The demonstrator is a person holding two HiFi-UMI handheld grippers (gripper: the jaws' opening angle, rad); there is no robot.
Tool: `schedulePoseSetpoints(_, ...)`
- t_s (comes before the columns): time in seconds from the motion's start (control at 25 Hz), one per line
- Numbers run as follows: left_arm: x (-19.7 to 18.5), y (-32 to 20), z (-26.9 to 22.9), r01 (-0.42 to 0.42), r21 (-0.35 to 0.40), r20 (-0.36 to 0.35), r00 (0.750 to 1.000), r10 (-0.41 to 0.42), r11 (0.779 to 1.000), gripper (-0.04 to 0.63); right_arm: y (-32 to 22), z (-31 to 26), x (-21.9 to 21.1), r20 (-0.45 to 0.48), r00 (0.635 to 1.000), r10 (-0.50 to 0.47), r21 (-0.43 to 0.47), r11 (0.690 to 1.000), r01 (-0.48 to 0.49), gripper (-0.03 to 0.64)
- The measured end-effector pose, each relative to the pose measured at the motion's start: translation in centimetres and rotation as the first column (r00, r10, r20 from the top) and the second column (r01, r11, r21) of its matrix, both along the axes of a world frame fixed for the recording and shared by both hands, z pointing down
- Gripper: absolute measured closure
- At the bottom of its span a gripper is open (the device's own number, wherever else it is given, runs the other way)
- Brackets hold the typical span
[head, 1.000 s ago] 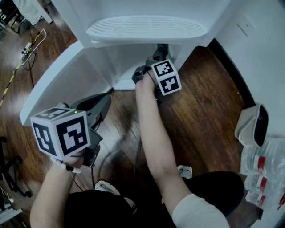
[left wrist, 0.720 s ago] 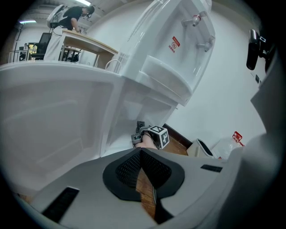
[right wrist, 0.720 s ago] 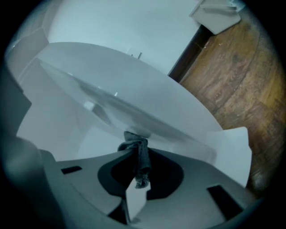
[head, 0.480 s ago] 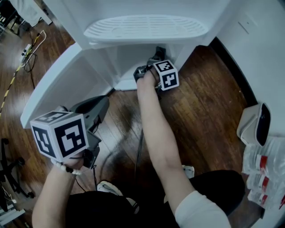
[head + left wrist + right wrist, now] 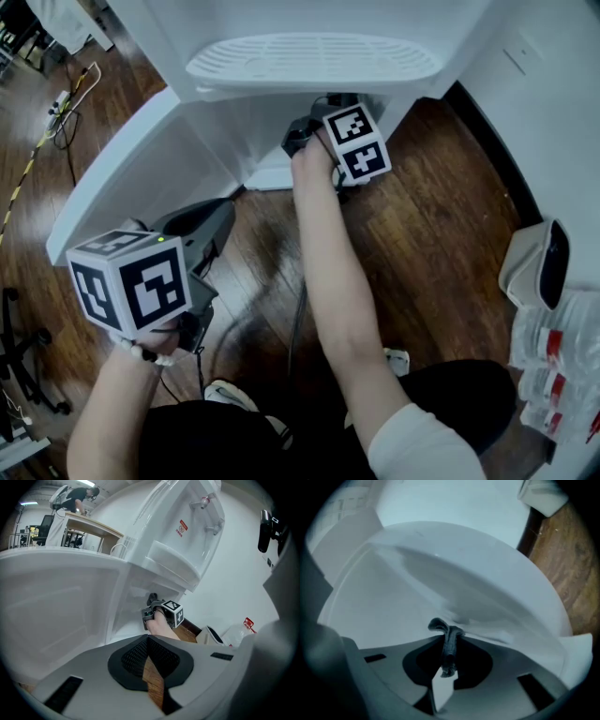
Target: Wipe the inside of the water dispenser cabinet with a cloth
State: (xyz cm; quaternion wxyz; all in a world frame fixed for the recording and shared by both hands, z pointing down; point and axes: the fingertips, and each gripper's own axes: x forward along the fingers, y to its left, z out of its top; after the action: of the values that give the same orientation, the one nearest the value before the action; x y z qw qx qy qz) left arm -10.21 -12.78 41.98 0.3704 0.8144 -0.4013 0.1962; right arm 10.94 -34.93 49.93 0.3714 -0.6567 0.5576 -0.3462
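Indoors, wooden floor [image 5: 441, 244], white cabinet [image 5: 258, 131], right hand-held gripper [image 5: 446, 637] pinching cloth [image 5: 449, 654], left hand-held gripper [image 5: 148, 639] closed.

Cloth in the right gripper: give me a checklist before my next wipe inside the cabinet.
1. The cloth is pinched in the right gripper: ok.
2. The cabinet door is open: ok.
3. The right gripper is at the cabinet opening: ok.
4. The left gripper is shut, empty and back from the cabinet: ok.
5. The cloth touches a cabinet surface: cannot tell.
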Motion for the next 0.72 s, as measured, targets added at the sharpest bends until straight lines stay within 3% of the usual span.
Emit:
schedulePoseSetpoints(0.16,-0.6,0.1,0.6,0.03,-0.012,-0.016,0.999,-0.03,0.999,0.598,0.9,-0.1,-1.5,-0.162,0.981,-0.11,-0.014,0.994,0.11,0.572)
schedulePoseSetpoints(0.28,-0.3,0.2,0.4,0.025,-0.004,-0.015,1.0,-0.025,1.0,0.597,2.1,3.6,-2.9,-0.294,0.924,-0.244,-0.123,0.968,0.217,0.574)
schedulePoseSetpoints(0.36,-0.1,0.2,0.3,0.017,0.0,-0.006,1.0,-0.017,1.0,0.597,2.4,6.6,-3.6,-0.407,0.846,-0.344,-0.258,0.932,0.254,0.574)
schedulePoseSetpoints(0.48,0.1,0.3,0.5,0.008,-0.004,-0.002,1.0,-0.008,1.0,0.597,1.4,10.2,-4.4,-0.526,0.689,-0.499,-0.446,0.851,0.276,0.574)
schedulePoseSetpoints(0.64,0.2,0.3,0.8,0.005,-0.01,0.004,1.0,-0.005,1.0,0.598,-0.7,12.6,-6.6,-0.541,0.533,-0.651,-0.607,0.741,0.288,0.574)
schedulePoseSetpoints(0.72,0.0,0.2,0.8,0.012,-0.012,0.004,1.0,-0.012,1.0,0.597,-1.6,13.0,-7.4,-0.552,0.474,-0.686,-0.641,0.713,0.286,0.574)
